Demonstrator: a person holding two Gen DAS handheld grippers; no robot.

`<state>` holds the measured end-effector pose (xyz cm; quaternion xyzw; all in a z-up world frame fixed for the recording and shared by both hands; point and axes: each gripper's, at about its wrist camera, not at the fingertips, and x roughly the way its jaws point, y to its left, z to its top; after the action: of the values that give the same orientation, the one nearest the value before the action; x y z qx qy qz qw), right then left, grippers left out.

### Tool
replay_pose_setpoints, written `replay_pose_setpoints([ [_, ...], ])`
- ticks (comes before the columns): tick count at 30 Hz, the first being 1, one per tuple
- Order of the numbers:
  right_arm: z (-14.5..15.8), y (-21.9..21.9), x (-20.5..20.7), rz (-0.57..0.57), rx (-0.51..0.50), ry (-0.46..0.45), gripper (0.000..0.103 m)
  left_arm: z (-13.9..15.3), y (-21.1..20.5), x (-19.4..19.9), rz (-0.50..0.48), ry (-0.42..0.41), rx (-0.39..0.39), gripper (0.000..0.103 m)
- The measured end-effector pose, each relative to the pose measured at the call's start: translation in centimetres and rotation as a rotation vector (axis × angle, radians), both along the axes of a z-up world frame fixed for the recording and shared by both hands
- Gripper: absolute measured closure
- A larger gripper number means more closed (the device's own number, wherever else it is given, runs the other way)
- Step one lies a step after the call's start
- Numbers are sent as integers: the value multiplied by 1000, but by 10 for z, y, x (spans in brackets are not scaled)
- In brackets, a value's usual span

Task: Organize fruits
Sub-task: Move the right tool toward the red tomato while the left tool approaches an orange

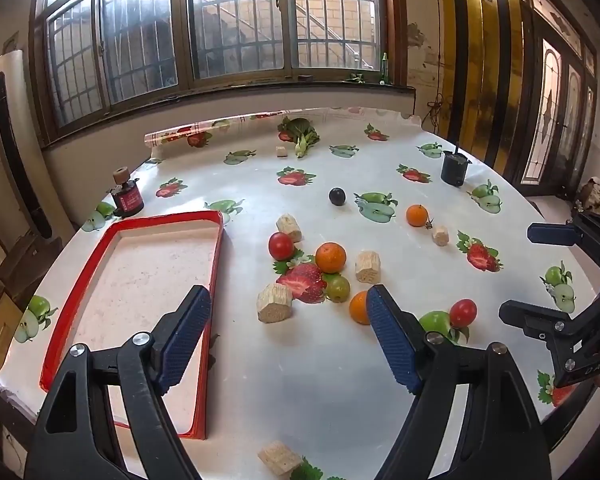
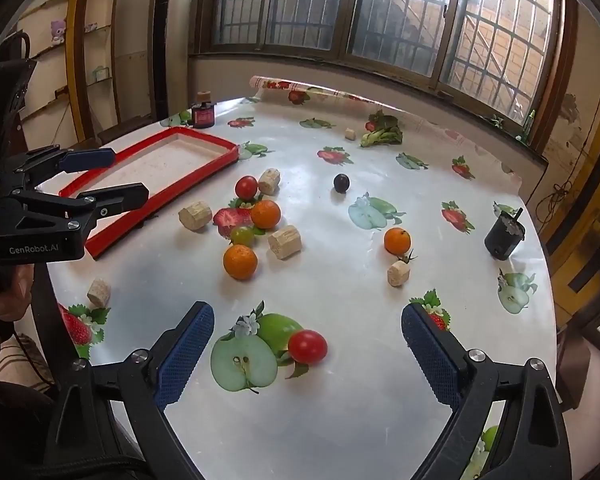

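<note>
A red-rimmed tray (image 1: 216, 264) (image 2: 216, 148) lies at the table's left. Fruits lie loose on the table: three oranges (image 1: 331, 257) (image 2: 240, 261), two cherry tomatoes (image 1: 281, 245) (image 2: 307, 346), a green grape (image 1: 338, 288) (image 2: 242, 236) and a dark plum (image 1: 337, 196) (image 2: 341, 182). My left gripper (image 1: 288, 332) is open and empty, above the table beside the tray. My right gripper (image 2: 306, 344) is open and empty, its fingers either side of the nearest tomato, above it. Each gripper shows in the other's view, the right one (image 1: 540, 272) and the left one (image 2: 112, 176).
Several wooden blocks (image 1: 274, 302) (image 2: 285, 241) lie among the fruits. A dark red jar (image 1: 128, 198) stands behind the tray, a black cup (image 1: 454, 168) (image 2: 504, 236) at the right, leafy greens (image 1: 300, 134) (image 2: 382, 132) at the back. The tablecloth has printed fruit pictures.
</note>
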<state>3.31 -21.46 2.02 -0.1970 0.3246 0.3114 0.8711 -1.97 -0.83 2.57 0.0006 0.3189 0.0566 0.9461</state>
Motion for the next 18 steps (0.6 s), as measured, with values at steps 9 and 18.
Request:
replay_pose_setpoints([
  [9,0,2,-3,17,7,2,7,-3,0,-2,3,17,0,23],
  [18,-2,-3,-4,15,23,6,7,-4,-4,0,-7,20,0,23],
])
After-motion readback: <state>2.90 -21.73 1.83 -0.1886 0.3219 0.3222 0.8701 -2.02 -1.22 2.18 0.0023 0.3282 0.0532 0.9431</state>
